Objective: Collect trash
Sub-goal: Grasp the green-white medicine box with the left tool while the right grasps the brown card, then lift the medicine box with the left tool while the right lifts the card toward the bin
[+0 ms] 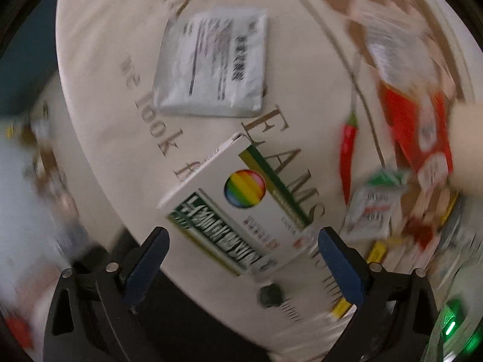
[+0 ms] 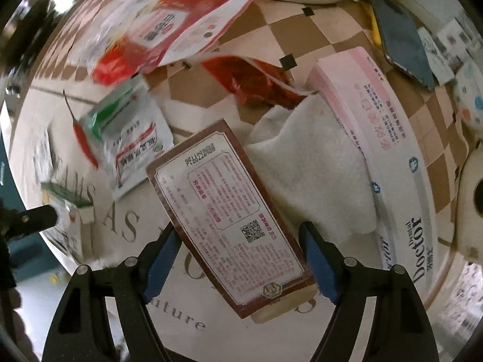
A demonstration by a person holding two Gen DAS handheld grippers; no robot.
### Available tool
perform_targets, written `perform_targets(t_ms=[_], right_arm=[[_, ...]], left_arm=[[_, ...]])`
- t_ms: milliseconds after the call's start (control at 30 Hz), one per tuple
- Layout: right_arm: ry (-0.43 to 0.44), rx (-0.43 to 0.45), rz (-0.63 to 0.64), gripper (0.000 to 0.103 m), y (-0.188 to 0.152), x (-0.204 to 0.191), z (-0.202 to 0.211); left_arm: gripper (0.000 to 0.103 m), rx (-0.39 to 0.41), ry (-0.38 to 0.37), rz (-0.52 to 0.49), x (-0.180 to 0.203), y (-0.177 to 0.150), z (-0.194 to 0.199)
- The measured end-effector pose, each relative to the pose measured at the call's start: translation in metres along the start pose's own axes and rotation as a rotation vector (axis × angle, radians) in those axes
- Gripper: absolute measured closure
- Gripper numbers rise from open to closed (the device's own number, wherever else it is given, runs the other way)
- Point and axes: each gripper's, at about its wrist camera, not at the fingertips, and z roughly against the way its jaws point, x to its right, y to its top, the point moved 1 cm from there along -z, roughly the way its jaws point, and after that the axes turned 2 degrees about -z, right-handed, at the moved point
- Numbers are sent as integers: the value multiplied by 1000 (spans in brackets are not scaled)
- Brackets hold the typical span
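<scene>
In the left wrist view my left gripper [image 1: 243,264] stands open around a white carton with a rainbow circle and green print [image 1: 241,208]; the blue pads sit on either side of it, apart from it. A silver-white pouch [image 1: 212,63] lies beyond on the cream cloth. In the right wrist view my right gripper [image 2: 238,264] is open around a brown-bordered printed packet [image 2: 232,214], pads close to both edges. A white-green sachet [image 2: 129,135], a red chilli [image 2: 84,143], red wrappers [image 2: 256,81] and a red-white bag [image 2: 181,27] lie beyond.
A white towel [image 2: 311,169] and a pink-white toothpaste box [image 2: 377,138] lie right of the packet. A toilet roll [image 2: 474,199] and a dark phone [image 2: 404,39] sit at the right. The table has a cream lettered cloth [image 1: 120,120] and brown checks [image 2: 317,30].
</scene>
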Motion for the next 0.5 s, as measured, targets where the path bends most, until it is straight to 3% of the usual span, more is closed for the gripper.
perform_targets(t_ms=[100, 133, 167, 267, 367, 433, 500], right_arm=[[26, -11, -13, 22, 8, 8, 1], [36, -17, -18, 22, 7, 10, 0], [48, -23, -24, 22, 6, 13, -1], [99, -32, -46, 22, 11, 26, 8], [136, -28, -45, 22, 5, 40, 17], [156, -45, -31, 22, 3, 34, 27], [166, -64, -10, 22, -8, 42, 33]], left_arm=[[11, -16, -7, 114, -5, 1, -8], [20, 5, 7, 122, -5, 6, -5], [21, 29, 31, 106, 1, 4, -3], [23, 90, 117, -75, 32, -6, 4], [23, 155, 220, -384, 68, -30, 6], [23, 203, 308, -537, 88, -47, 6], [23, 243, 359, -628, 100, -59, 6]])
